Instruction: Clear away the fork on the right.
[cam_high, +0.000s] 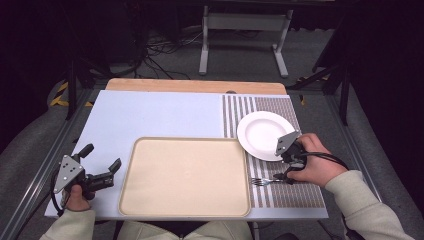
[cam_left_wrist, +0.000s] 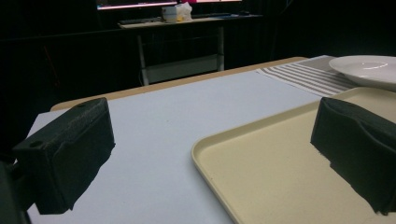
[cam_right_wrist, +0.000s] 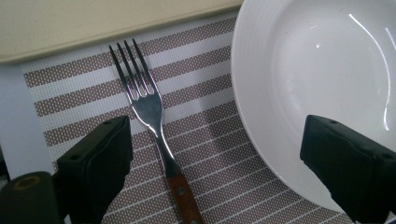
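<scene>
Over the striped mat, right claw (cam_right_wrist: 219, 158) hung spread astride the fork (cam_right_wrist: 154, 126), likely for pickup; left claw (cam_left_wrist: 205, 154) idled spread beside tray (cam_left_wrist: 280, 168).

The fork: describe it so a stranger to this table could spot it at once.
Find the striped placemat on the table's right side, beside the beige tray. Below the white plate lies the fork, between the right gripper's open jaws. It is the lone utensil, steel with a riveted wooden handle.
</scene>
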